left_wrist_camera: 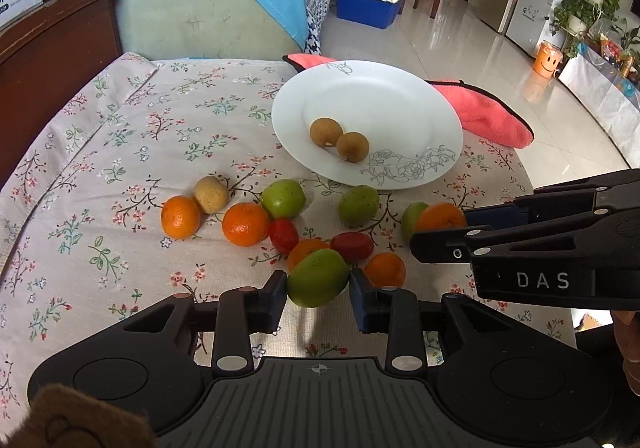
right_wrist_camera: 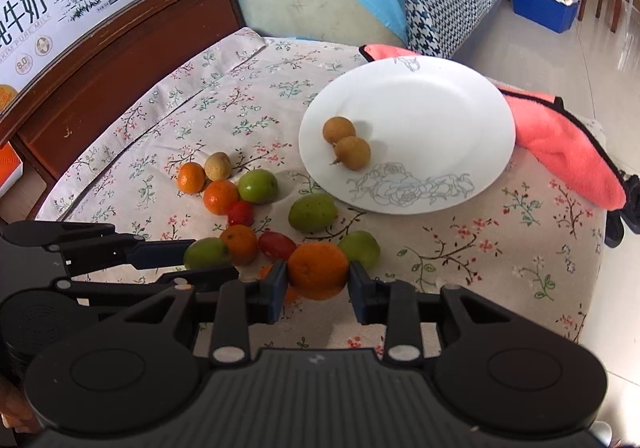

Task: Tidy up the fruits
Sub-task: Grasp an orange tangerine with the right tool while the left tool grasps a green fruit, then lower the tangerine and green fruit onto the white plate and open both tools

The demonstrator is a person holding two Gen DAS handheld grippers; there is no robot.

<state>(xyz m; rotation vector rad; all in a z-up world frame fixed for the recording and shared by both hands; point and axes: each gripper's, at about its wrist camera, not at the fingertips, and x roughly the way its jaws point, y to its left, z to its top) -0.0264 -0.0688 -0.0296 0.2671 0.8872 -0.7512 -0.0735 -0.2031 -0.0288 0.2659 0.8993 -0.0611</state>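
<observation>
From the left wrist, a floral cotton tablecloth (left_wrist_camera: 100, 152) carries a smooth white plate (left_wrist_camera: 400, 96) with two round brown fruits, while the left gripper (left_wrist_camera: 318, 280) clamps a glossy green fruit (left_wrist_camera: 316, 278) that partly hides an orange behind it. From the right wrist, the same cloth shows a fuzzy pink towel (right_wrist_camera: 568, 152) tucked under the plate, and the right gripper (right_wrist_camera: 318, 275) clenches a dimpled orange (right_wrist_camera: 318, 270) just above the scattered fruit, in front of a half-covered green one.

green fruit (left_wrist_camera: 316, 278) gripped | orange (right_wrist_camera: 318, 270) gripped | two longans (left_wrist_camera: 338, 139) on plate (left_wrist_camera: 400, 96)
</observation>
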